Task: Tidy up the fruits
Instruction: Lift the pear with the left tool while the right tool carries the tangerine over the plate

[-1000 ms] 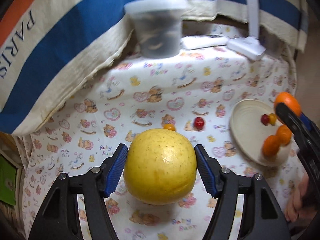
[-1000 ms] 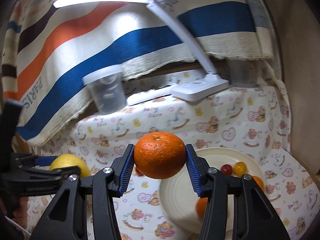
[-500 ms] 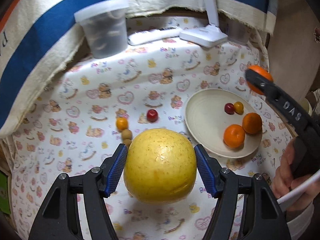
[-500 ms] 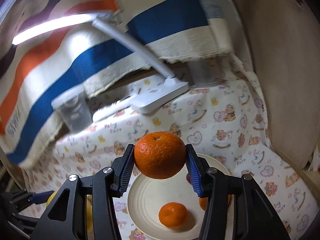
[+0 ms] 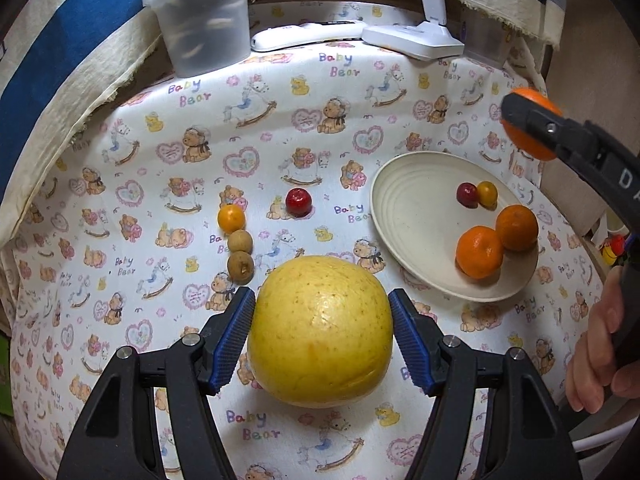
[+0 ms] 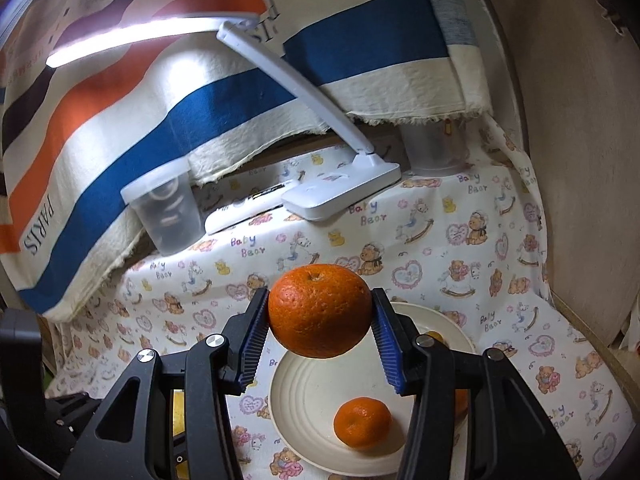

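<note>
Left wrist view: left tool [image 5: 322, 334] clamped on yellow pomelo [image 5: 320, 332], blue pads against both flanks, above surface [image 5: 280, 128]; versus second ago, cream plate [image 5: 416, 224] shifted from right edge toward centre, more surface visible, two brown fruits [image 5: 240, 254] newly in sight; pomelo near-round, no clear long axis.

Right wrist view: right tool [image 6: 320, 322] pinching orange [image 6: 319, 310], stem dimple up, slightly flattened, wider axis across pads; plate now directly beneath, earlier lower right.
</note>
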`<state>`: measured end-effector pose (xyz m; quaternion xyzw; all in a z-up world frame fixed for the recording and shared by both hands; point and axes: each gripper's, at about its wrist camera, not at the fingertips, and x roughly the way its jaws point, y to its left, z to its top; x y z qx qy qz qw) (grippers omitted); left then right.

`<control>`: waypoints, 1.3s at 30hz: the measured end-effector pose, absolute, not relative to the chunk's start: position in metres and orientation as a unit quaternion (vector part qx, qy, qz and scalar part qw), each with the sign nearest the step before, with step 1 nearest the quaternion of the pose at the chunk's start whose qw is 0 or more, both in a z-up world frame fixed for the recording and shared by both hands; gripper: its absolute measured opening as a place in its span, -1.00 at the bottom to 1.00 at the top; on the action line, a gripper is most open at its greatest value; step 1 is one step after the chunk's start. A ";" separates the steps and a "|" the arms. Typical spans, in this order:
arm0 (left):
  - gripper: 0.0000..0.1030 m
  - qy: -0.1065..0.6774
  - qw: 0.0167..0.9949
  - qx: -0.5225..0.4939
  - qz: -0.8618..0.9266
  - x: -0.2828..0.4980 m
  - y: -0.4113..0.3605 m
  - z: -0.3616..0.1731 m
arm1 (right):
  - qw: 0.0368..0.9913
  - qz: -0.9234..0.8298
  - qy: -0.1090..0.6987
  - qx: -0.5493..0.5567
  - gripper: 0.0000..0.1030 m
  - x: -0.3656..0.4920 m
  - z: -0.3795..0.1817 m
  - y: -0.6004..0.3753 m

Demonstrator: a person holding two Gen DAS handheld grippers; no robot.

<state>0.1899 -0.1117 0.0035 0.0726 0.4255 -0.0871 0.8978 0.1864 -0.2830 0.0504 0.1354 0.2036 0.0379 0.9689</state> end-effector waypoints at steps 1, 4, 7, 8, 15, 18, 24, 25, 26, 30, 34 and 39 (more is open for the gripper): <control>0.30 0.425 0.898 0.071 -0.087 0.190 -0.111 0.003 | 0.969 0.040 0.205 0.132 0.00 0.186 0.050 -0.281; 0.32 0.424 0.899 0.061 -0.088 0.192 -0.108 0.003 | 0.969 0.043 0.205 0.130 0.00 0.186 0.050 -0.280; 0.34 0.416 0.904 0.045 -0.086 0.193 -0.103 0.002 | 0.970 0.036 0.204 0.125 0.00 0.186 0.050 -0.279; 0.37 0.413 0.905 0.045 -0.087 0.193 -0.102 0.002 | 0.971 0.034 0.203 0.123 0.00 0.186 0.051 -0.280; 0.61 0.432 0.893 0.027 -0.121 0.194 -0.104 -0.014 | 0.970 0.038 0.205 0.121 0.00 0.186 0.050 -0.280; 0.62 0.435 0.891 0.029 -0.129 0.192 -0.110 -0.019 | 0.971 0.036 0.205 0.117 0.00 0.186 0.050 -0.279; 0.67 0.415 0.900 0.081 -0.109 0.185 -0.123 -0.019 | 0.970 0.037 0.206 0.121 0.00 0.186 0.050 -0.279; 0.68 0.412 0.901 0.088 -0.104 0.184 -0.125 -0.019 | 0.970 0.037 0.206 0.122 0.00 0.185 0.050 -0.280; 0.69 0.409 0.902 0.094 -0.100 0.184 -0.125 -0.018 | 0.970 0.037 0.206 0.122 0.00 0.185 0.050 -0.280; 0.69 0.411 0.900 0.125 -0.079 0.187 -0.130 -0.026 | 0.970 0.036 0.206 0.122 0.00 0.185 0.050 -0.280; 0.69 0.418 0.896 0.132 -0.076 0.190 -0.128 -0.036 | 0.970 0.037 0.206 0.122 0.00 0.186 0.050 -0.280; 0.43 0.404 0.901 0.134 -0.081 0.184 -0.130 -0.036 | 0.970 0.037 0.208 0.123 0.00 0.185 0.050 -0.280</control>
